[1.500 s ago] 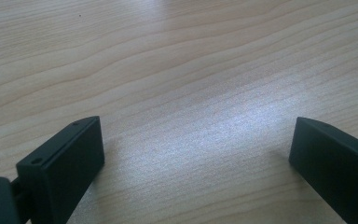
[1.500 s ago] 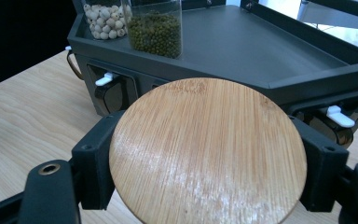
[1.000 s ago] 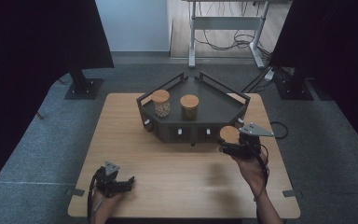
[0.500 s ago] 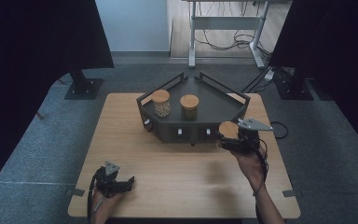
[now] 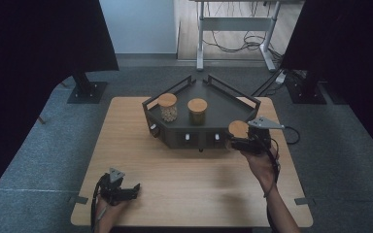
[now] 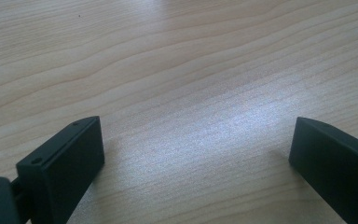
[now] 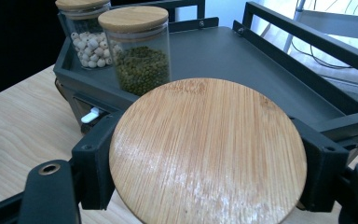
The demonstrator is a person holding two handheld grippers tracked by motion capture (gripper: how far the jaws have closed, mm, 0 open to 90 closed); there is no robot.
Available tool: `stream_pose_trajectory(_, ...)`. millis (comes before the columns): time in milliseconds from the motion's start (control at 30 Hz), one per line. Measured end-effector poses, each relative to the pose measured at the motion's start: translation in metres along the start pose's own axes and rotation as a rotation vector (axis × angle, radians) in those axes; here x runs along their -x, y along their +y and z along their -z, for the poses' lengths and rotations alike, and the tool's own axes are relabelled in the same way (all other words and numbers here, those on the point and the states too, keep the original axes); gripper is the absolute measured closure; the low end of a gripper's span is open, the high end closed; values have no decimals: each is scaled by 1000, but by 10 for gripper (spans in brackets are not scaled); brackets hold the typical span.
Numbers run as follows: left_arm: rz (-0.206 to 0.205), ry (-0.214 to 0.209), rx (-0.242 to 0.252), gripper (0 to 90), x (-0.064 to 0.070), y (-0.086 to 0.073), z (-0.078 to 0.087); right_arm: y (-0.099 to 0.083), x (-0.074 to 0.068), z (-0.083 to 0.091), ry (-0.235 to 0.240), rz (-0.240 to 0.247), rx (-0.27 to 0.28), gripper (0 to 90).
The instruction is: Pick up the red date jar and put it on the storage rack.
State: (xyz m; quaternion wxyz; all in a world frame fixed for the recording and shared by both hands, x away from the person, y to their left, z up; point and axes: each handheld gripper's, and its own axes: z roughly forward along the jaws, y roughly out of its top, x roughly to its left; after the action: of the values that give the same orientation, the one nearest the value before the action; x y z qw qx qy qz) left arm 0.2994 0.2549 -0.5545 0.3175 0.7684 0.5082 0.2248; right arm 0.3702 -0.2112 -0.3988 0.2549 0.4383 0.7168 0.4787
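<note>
Where the high view looks down on the table (image 5: 194, 189), the right gripper (image 5: 236, 142) sits at about four o'clock from the table's middle, clamped on a jar (image 5: 238, 131) whose round bamboo lid faces up. That jar hangs just off the tray's (image 5: 223, 104) front right corner, at five o'clock from the tray's middle, close to the front wall with its small white knobs. Two more jars stand upright inside the tray: a bead jar (image 5: 167, 107) at nine o'clock and a bean jar (image 5: 197, 111) just to its right, near but apart. The left gripper (image 5: 126, 190) rests low at seven o'clock on the tabletop, well apart from the tray.

Seen from the left gripper view, both black jaws stand wide apart, with bare wood grain between them and nothing held.

Along the right gripper view, the jar's lid (image 7: 207, 154) lies squarely between the two jaws, each pressing a side of it, so the grip is closed on the jar. Beyond it, at eleven o'clock, stands the bean jar (image 7: 137, 51), with the bead jar (image 7: 86, 39) just behind and left of it. The tray's dark floor (image 7: 242, 65) stretches off toward one o'clock, bounded by its rails.
</note>
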Motion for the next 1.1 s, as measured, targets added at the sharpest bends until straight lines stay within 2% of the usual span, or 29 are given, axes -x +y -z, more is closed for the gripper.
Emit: stream_pose_trajectory(1100,-2,-1,0,28,0,0,0,29,3,-17,-23,22,-6,228)
